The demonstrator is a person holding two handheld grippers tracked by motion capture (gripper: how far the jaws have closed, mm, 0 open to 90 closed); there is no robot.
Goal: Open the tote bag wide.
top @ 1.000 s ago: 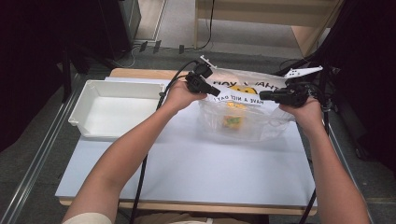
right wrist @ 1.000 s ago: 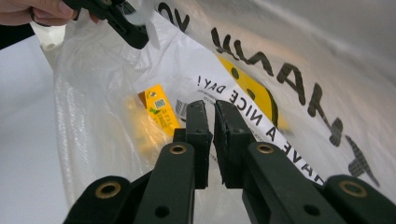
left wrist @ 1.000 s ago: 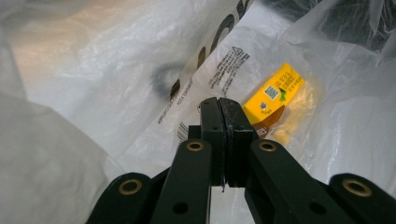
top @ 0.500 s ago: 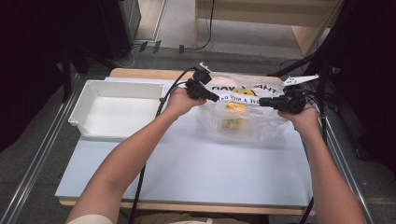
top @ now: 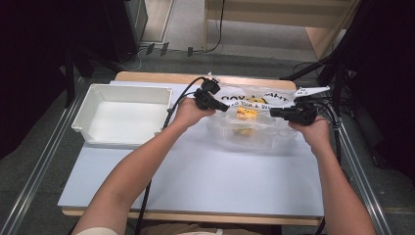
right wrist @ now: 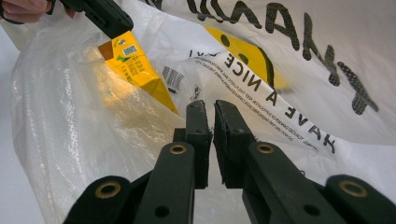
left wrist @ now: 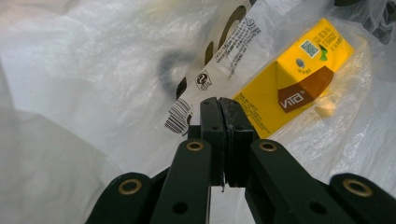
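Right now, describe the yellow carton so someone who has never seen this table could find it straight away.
Start at the pale table and pass the empty white tray on its left to the see-through plastic bag held up at the far right between two grippers. The carton lies inside that bag. It is the one solid bright yellow box there, with a brown patch on its face.

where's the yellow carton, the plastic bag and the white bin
yellow carton (left wrist: pixel 285 88), left gripper view, on its printed yellow side.
plastic bag (right wrist: pixel 299 70), right gripper view, on its printed white face.
white bin (top: pixel 85 115), high view, on its left wall.
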